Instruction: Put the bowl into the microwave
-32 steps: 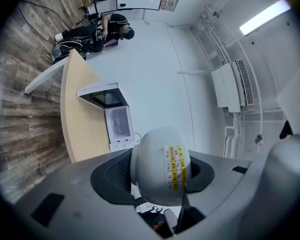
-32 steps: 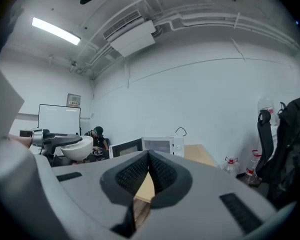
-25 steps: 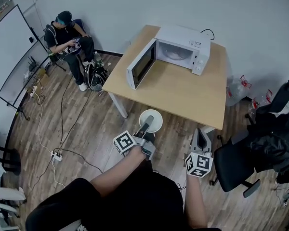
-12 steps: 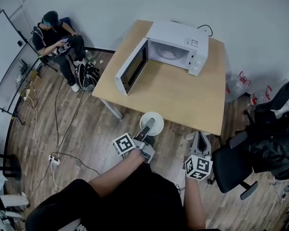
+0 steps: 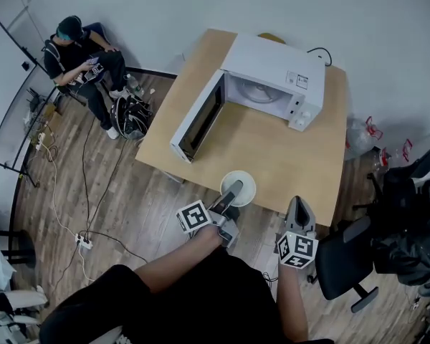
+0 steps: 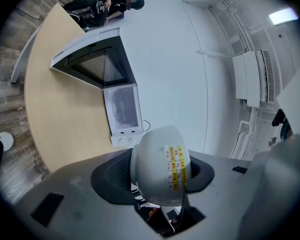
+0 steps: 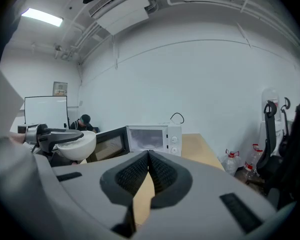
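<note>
Holding the white bowl (image 5: 244,183) by its rim in the left tongs (image 5: 231,193) at lower centre, by the table (image 5: 272,153) edge, with the right tongs (image 5: 299,208) closed on nothing, below the open microwave (image 5: 272,67).

Head camera looks steeply down over the tabletop (image 5: 272,149) and open microwave (image 5: 269,74). Cameras on the left gripper (image 5: 231,192) and right gripper (image 5: 299,206) both face that microwave from lower and nearer; the left view is rolled sideways.

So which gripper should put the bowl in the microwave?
Left. The left gripper holds the white bowl at the table edge, facing the open microwave; the right gripper is shut and empty.
</note>
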`<state>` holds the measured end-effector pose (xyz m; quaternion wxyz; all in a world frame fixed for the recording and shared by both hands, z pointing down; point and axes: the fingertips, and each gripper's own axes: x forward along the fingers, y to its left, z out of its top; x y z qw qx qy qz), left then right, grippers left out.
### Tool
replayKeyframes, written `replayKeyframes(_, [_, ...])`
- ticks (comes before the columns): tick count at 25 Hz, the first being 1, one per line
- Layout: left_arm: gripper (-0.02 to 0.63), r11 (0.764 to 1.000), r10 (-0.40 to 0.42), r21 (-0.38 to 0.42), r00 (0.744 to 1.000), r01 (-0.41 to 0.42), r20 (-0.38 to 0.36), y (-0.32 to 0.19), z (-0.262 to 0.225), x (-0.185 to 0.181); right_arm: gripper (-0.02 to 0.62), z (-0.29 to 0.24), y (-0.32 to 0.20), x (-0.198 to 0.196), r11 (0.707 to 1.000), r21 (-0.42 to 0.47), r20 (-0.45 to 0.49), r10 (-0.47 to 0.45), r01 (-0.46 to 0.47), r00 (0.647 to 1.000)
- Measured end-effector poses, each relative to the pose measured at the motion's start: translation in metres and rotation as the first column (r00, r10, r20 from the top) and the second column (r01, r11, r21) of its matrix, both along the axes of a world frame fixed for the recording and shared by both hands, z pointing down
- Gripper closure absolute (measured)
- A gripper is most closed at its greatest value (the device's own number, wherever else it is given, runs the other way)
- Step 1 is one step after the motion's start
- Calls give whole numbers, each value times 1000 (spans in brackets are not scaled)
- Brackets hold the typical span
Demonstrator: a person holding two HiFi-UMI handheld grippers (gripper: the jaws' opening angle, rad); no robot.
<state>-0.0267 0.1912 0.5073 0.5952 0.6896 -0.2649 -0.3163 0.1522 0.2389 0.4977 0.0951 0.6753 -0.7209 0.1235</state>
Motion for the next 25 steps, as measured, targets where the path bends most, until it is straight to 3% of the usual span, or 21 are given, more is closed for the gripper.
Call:
replayKeyframes(7, [393,999,34,-39,995,-30,91,-60,16,-9,535,-2,-60,-10,999,-31,-27,-13,12,1000])
replayKeyframes(17, [393,990,120,-90,988,-111,100,-133,40,-11,535,0,-143,-25,999,-50,-58,11,-14,998])
replayKeyframes(25, [393,986,123,-123,986,-109,109,-164,53,-5,535,6,-162,-36,996,-87,-85,-2,-5,996])
